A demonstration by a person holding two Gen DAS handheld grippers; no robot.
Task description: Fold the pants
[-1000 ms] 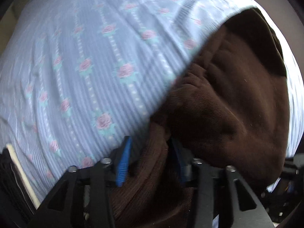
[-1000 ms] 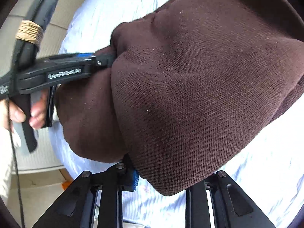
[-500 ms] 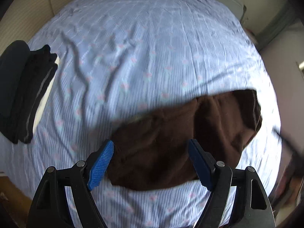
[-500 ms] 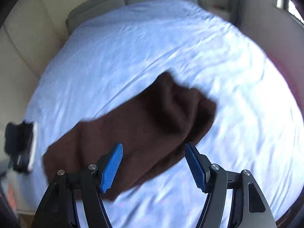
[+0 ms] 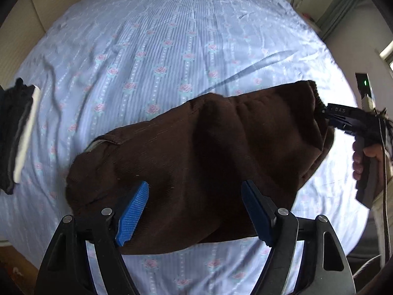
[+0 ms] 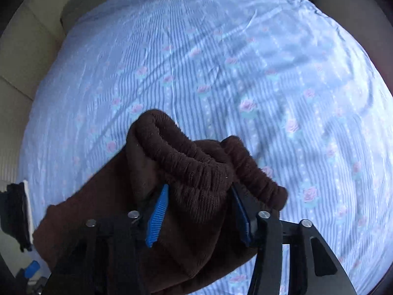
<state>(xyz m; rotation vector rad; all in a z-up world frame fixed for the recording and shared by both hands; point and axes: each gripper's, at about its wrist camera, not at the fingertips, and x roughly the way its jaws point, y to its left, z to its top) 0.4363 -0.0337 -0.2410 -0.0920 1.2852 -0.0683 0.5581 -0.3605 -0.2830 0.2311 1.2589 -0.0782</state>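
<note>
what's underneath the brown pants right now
The brown pants lie on the floral blue bedsheet, which shows all around them. Whatever else sits beneath the fabric is covered and cannot be seen.

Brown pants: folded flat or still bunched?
Bunched. The brown pants lie in a rumpled heap on the bedsheet, gathered waistband standing up.

A bedsheet [image 5: 172,56] covers most of both views: pale blue, finely striped, with rows of small pink roses, and creased in long shallow wrinkles on the left and far right. At the left edge lies a dark folded stack of clothing [image 5: 12,132] with a white layer [image 5: 25,132] along its right side; the same stack [image 6: 14,211] shows low on the left in the right wrist view. Beyond the sheet, far and left, stands a beige padded surface [image 6: 27,46], possibly a headboard. At the far right is a dark device [image 5: 363,83] with a green light.
</note>
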